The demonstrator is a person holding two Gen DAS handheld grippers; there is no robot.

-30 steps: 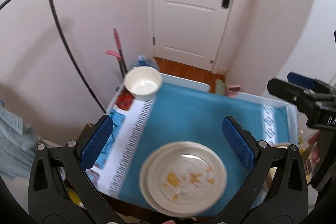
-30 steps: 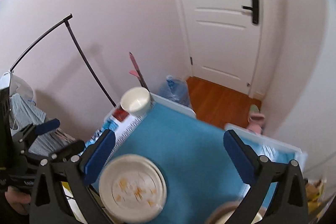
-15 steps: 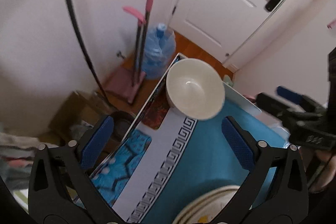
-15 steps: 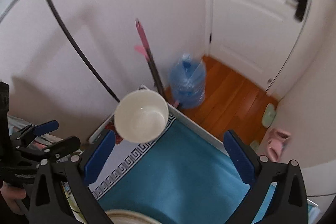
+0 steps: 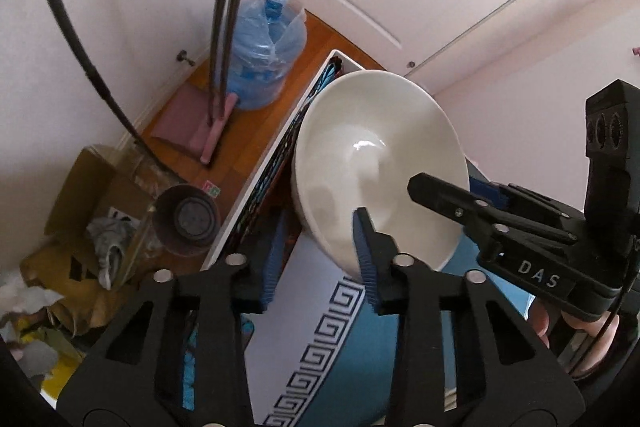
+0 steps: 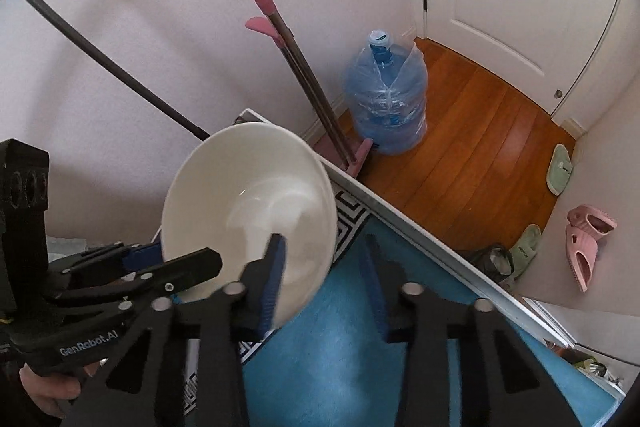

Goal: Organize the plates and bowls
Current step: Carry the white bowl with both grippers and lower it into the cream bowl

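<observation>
A white bowl (image 5: pixel 372 147) (image 6: pixel 248 187) stands at the corner of the table, on a blue cloth (image 6: pixel 340 347) with a white key-pattern border (image 5: pixel 320 327). My left gripper (image 5: pixel 318 259) (image 6: pixel 176 255) straddles the bowl's near rim, one finger inside and one outside. Its jaws are closing, and a gap still shows at the outer pad. My right gripper (image 6: pixel 324 267) (image 5: pixel 448 191) straddles the rim on the other side. It is closing as well, with blue cloth visible between the bowl and its outer finger. No plates are in view.
The table's white edge (image 6: pixel 420 231) runs just beyond the bowl. On the wooden floor behind it are a blue water bottle (image 6: pixel 386 95), a pink-handled mop (image 6: pixel 296 55) and slippers (image 6: pixel 588 247). A cardboard box (image 5: pixel 80 207) and a dark pot (image 5: pixel 186 219) sit left of the table.
Both grippers dropped and moved from over the plates to the bowl at the table corner. Their jaws went from wide open to narrow around its rim. The plates left both views.
</observation>
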